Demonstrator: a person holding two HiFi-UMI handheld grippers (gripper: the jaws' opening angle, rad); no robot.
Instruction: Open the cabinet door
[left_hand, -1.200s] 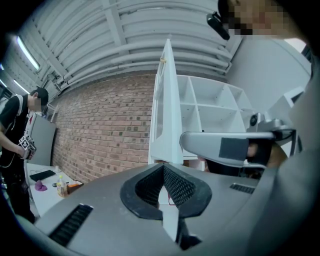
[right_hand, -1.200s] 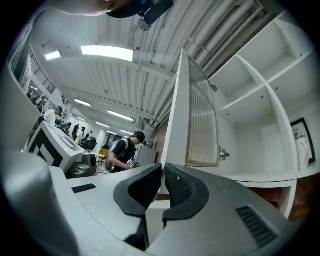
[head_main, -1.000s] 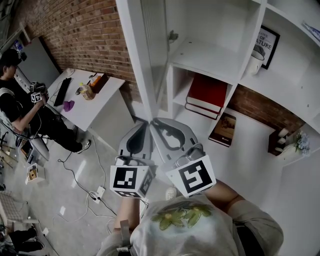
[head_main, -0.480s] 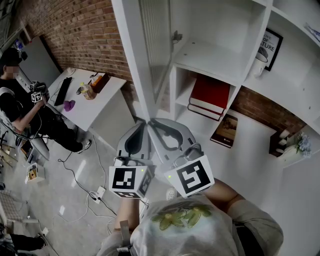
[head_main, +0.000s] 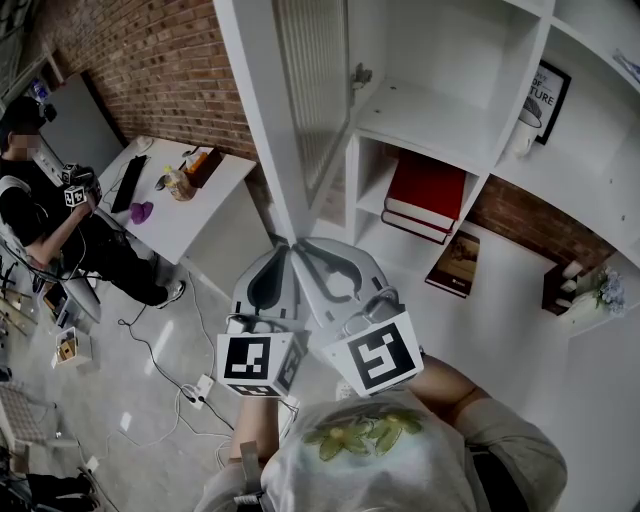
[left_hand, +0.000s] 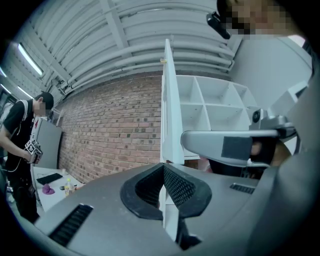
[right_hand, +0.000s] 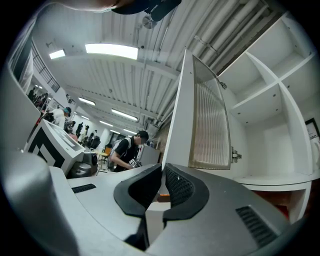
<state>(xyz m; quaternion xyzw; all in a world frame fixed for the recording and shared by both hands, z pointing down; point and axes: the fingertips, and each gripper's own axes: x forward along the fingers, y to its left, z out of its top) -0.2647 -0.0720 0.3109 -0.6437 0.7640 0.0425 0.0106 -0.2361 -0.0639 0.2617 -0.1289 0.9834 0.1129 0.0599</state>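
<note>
Head view: your left gripper (head_main: 284, 248) & right gripper (head_main: 301, 246) clamp edge of cabinet door (head_main: 258, 110); stiff frame, prob. light; ribbed panel (head_main: 312, 90) likely fragile.

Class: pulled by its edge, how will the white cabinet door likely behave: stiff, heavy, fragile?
The cabinet door is probably stiff: its white edge looks thick. It should swing about its hinge rather than slide. Its ribbed panel may be glass, so possibly fragile.

cabinet door (head_main: 305, 110) left of shelves (head_main: 430, 112), books (head_main: 425, 190) in cubby below, mug (head_main: 526, 128) on right shelf, desk (head_main: 200, 215) left, before brick wall (head_main: 170, 70)
</note>
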